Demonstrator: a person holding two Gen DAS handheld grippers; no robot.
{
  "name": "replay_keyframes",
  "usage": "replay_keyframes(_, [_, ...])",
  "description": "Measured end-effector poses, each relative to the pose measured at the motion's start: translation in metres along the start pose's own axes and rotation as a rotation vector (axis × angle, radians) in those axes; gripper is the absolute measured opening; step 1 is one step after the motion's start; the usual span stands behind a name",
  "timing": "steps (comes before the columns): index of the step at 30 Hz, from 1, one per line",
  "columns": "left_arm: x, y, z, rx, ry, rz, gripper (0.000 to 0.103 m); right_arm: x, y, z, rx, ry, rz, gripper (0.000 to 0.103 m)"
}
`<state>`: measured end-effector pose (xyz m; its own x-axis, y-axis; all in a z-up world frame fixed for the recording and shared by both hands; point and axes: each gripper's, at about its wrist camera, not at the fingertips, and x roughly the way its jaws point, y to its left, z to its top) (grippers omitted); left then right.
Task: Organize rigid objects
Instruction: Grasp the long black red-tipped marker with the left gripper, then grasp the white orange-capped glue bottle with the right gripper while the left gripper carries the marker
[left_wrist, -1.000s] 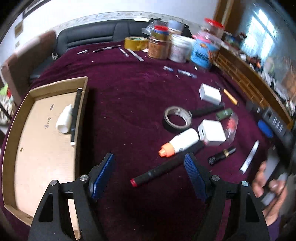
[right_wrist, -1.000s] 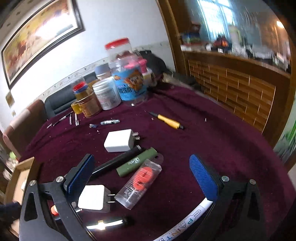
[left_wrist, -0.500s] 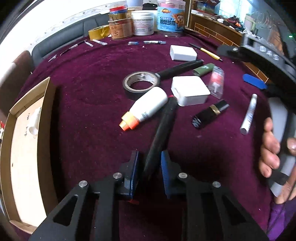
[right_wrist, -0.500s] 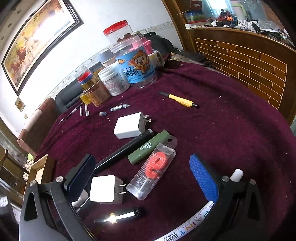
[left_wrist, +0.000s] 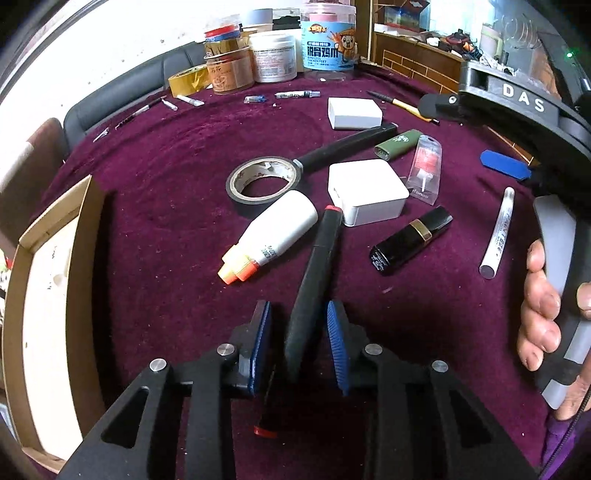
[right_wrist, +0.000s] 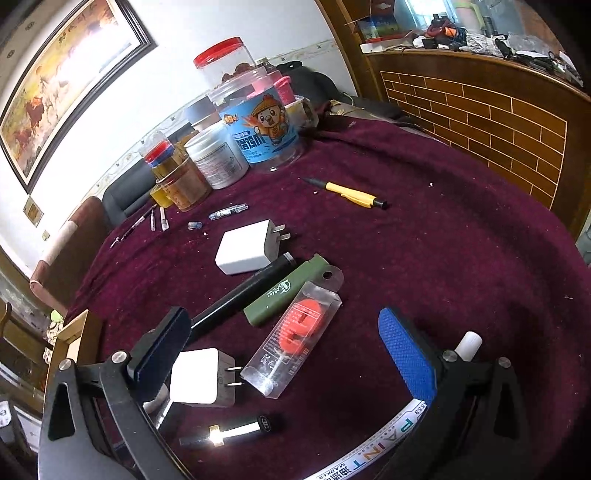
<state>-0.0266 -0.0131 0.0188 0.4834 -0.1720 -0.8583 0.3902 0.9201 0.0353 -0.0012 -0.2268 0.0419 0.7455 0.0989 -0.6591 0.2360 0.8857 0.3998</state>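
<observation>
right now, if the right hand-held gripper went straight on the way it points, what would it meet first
Probably the clear packet with the red part, lying just ahead between its open jaws.

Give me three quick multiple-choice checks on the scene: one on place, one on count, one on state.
1. What lies between the left gripper's pads?
A. marker
B. lipstick
C. yellow pen

2. How many white chargers are in the left wrist view?
A. one
B. two
C. four

3. How is the right gripper?
A. wide open
B. shut on a charger
C. shut on a pen

Answers:
1 A: the jaws have just been closing, with the black marker between them.
2 B: one sits beside the tape roll, and another lies farther back.
3 A: its blue pads stand far apart and grip nothing.
</observation>
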Motion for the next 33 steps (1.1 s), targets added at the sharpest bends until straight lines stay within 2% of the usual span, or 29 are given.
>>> replay_keyframes(1, [-0.001,0.003,-0.001,-0.017,0.001,-0.028,0.014,0.001,0.001,0.000,-0.004,0.001,-0.002,0.102])
replay_keyframes(2, [-0.003,0.008,-0.001,-0.050,0.004,-0.061,0.012,0.002,0.002,-0.001,-0.008,0.003,-0.003,0.102])
replay_keyframes(7, [-0.035,0.039,-0.008,-0.186,-0.054,-0.134,0.011,0.005,0.013,-0.003,-0.064,-0.003,0.006,0.102])
replay_keyframes(11, [-0.080,0.064,-0.021,-0.238,-0.138,-0.174,0.011,0.009,0.024,-0.009,-0.129,0.004,0.012,0.102])
replay_keyframes(17, [-0.123,0.102,-0.041,-0.284,-0.226,-0.140,0.012,0.017,0.027,-0.012,-0.134,0.050,-0.011,0.102])
replay_keyframes(20, [-0.131,0.120,-0.052,-0.319,-0.244,-0.113,0.012,0.005,0.038,-0.014,-0.113,0.067,0.048,0.102])
replay_keyframes(23, [-0.130,0.135,-0.061,-0.362,-0.252,-0.098,0.012,-0.006,0.068,-0.021,-0.153,0.102,0.130,0.102])
replay_keyframes(25, [-0.125,0.146,-0.066,-0.399,-0.239,-0.098,0.012,-0.005,0.094,-0.028,-0.199,0.160,0.176,0.102])
replay_keyframes(27, [-0.121,0.154,-0.070,-0.428,-0.222,-0.100,0.012,0.006,0.115,-0.037,-0.218,0.231,0.185,0.102])
replay_keyframes(29, [-0.120,0.165,-0.075,-0.455,-0.209,-0.108,0.012,0.024,0.131,-0.048,-0.230,0.315,0.168,0.090])
replay_keyframes(30, [-0.121,0.169,-0.077,-0.461,-0.208,-0.103,0.012,0.034,0.139,-0.054,-0.239,0.350,0.156,0.078])
replay_keyframes(31, [-0.122,0.173,-0.078,-0.463,-0.210,-0.090,0.012,0.042,0.145,-0.059,-0.248,0.371,0.139,0.072])
replay_keyframes(33, [-0.125,0.181,-0.081,-0.472,-0.214,-0.068,0.012,0.054,0.155,-0.066,-0.266,0.388,0.104,0.071])
